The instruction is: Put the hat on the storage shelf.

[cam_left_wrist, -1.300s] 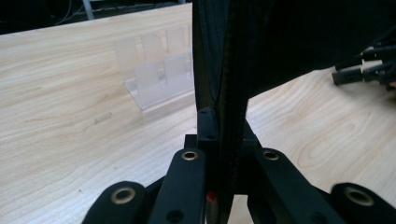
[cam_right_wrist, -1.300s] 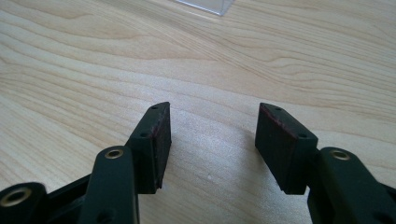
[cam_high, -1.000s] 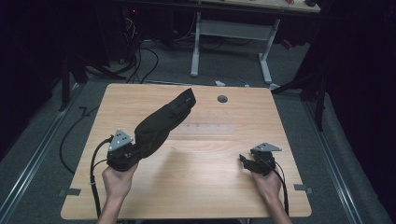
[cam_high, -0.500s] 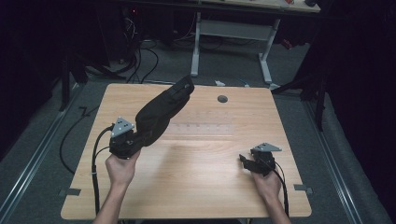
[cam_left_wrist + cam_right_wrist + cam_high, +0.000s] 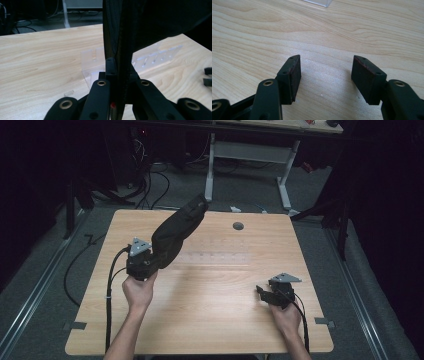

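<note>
Bright, evenly lit table (image 5: pixel 220 320), dark surroundings; close fingers (image 5: pixel 292 75) slightly soft.

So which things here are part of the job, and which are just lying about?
In the job:
- black bag, clamped in the left hand-held gripper
- clear plastic rack on the table

Lying about:
- right hand-held gripper, open and holding nothing
- cable hole

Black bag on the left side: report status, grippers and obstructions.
Left gripper shut on black bag, bag lifted off table. Right gripper open, empty, low over the wood. Clear plastic rack beneath the bag.
</note>
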`<state>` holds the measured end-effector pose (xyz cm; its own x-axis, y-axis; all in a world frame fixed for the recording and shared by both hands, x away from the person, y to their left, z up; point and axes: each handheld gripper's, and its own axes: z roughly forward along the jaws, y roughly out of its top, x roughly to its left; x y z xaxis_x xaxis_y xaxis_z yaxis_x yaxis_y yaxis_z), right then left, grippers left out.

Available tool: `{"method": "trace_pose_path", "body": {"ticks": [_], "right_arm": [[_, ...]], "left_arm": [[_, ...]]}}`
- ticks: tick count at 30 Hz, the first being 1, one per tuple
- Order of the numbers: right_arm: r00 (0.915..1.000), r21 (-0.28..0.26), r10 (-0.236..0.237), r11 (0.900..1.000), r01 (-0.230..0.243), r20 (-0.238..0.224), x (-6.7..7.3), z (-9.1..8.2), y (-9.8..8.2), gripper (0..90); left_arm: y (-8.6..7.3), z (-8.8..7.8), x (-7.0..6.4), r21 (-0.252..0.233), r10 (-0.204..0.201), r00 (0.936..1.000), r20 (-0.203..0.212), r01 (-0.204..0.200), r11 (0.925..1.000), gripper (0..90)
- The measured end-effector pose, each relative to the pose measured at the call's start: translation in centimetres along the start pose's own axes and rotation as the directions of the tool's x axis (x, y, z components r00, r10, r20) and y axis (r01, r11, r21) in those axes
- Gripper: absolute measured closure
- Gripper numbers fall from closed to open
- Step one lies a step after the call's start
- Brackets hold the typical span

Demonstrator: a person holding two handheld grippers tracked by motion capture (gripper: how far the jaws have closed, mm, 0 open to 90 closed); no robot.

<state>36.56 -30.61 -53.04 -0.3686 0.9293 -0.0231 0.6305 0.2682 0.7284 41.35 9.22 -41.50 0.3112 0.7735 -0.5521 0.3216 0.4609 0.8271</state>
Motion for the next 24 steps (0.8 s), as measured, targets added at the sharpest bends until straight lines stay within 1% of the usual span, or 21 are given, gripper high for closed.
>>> {"method": "trace_pose_path", "body": {"ticks": [2,4,6,7,10,16,21,24], "right_arm": [[1.0,0.001,0.004,1.0,-0.004,0.0,0.0,0.0,0.0,41.1],[1.0,0.0,0.0,1.0,0.0,0.001,0.0,0.0,0.0,41.0],[1.0,0.0,0.0,1.0,0.0,0.002,0.0,0.0,0.0,41.0],[1.0,0.0,0.002,1.0,-0.002,0.002,0.0,0.0,0.0,40.9],[1.0,0.0,0.002,1.0,-0.002,0.002,0.0,0.0,0.0,40.9],[1.0,0.0,0.003,1.0,-0.003,0.003,0.0,0.0,0.0,40.7],[1.0,0.0,0.001,1.0,-0.001,0.002,0.0,0.0,0.0,40.0],[1.0,0.0,0.002,1.0,-0.002,0.002,0.0,0.0,0.0,40.0]], "left_arm": [[0.0,0.2,0.0,-0.003,-0.003,1.0,-0.006,0.003,1.0,86.3],[-0.1,0.7,0.0,-0.002,0.002,0.9998,-0.02,-0.002,1.0,86.3],[-0.2,0.9,0.0,-0.003,0.002,0.9997,-0.023,-0.002,1.0,86.3],[-0.2,1.3,0.0,-0.009,-0.003,0.9996,-0.028,0.003,1.0,86.3],[-0.2,1.6,-0.1,-0.015,-0.008,0.9994,-0.033,0.008,0.9999,86.3],[-0.3,2.6,-0.3,-0.02,0.007,0.9982,-0.059,-0.008,0.9998,86.3],[-0.5,3.2,-0.3,-0.024,0.0,0.9976,-0.069,-0.002,0.9997,86.3],[-0.7,3.5,-0.1,-0.024,0.008,0.9966,-0.082,-0.01,0.9997,86.3]]}}
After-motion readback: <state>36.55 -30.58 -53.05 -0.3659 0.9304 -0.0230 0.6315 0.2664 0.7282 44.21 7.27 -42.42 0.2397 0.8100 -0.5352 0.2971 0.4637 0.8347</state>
